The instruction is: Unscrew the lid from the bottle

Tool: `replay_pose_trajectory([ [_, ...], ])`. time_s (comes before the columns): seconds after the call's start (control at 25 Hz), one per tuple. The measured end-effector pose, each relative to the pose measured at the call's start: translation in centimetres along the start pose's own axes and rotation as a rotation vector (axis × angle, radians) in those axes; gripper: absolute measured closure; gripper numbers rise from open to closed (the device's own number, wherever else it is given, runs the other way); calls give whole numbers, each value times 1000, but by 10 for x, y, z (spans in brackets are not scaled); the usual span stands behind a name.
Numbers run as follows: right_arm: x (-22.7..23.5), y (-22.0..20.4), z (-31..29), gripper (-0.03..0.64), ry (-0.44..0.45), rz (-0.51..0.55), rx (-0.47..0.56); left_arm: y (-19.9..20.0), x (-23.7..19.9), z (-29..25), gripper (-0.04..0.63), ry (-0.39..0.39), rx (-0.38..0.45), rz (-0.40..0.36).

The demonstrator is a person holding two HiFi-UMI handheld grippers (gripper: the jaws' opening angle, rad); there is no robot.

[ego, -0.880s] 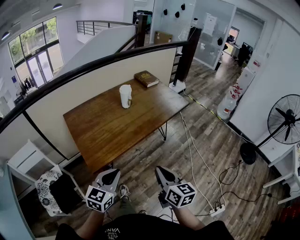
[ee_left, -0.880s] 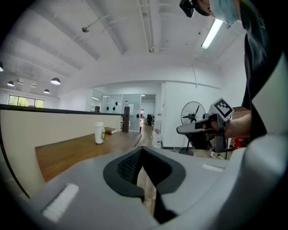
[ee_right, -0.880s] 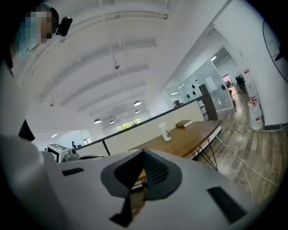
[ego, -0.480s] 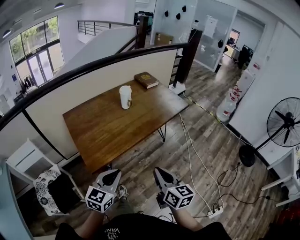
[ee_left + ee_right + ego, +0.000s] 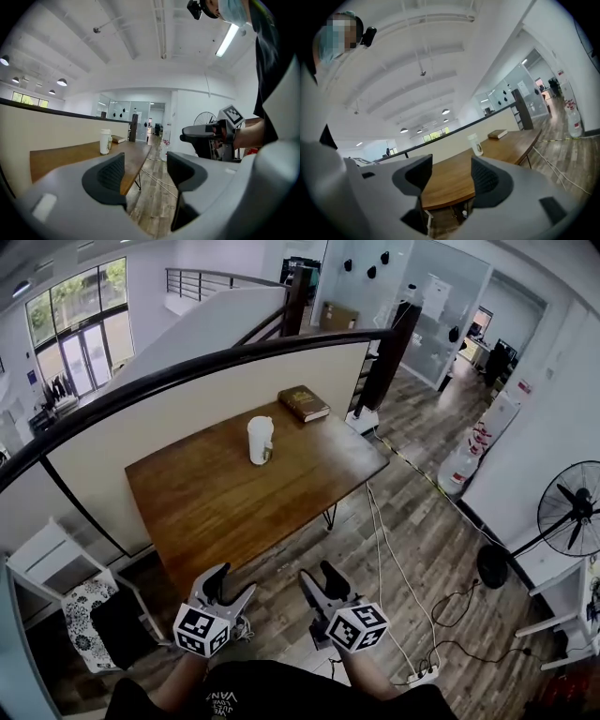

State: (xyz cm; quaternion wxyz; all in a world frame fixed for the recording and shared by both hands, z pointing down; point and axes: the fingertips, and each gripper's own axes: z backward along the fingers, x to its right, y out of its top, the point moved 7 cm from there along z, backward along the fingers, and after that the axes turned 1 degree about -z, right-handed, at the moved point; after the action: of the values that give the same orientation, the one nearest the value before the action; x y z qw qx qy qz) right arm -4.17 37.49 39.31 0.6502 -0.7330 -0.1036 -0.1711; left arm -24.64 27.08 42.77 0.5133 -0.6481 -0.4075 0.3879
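The white bottle (image 5: 260,441), lid on, is seen upright on the far part of the wooden desk (image 5: 211,512), well apart from the 2 hand-held grippers. The left hand-held gripper (image 5: 228,581) and the right hand-held gripper (image 5: 317,577) are held side by side before the desk's near edge, jaws spread, nothing between them. A brown book (image 5: 304,401) is laid at the desk's far corner. A fan (image 5: 572,507) is stood on the wood-plank floor (image 5: 412,521).

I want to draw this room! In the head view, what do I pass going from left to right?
Chair → bottle → book → water jug → fan.
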Motion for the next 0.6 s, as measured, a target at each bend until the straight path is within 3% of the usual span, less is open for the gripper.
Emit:
replay_pose_trajectory([
  [0.6,25,32,-134,391,-96,10,29,26,-137,-75,327,-57,-11,7],
])
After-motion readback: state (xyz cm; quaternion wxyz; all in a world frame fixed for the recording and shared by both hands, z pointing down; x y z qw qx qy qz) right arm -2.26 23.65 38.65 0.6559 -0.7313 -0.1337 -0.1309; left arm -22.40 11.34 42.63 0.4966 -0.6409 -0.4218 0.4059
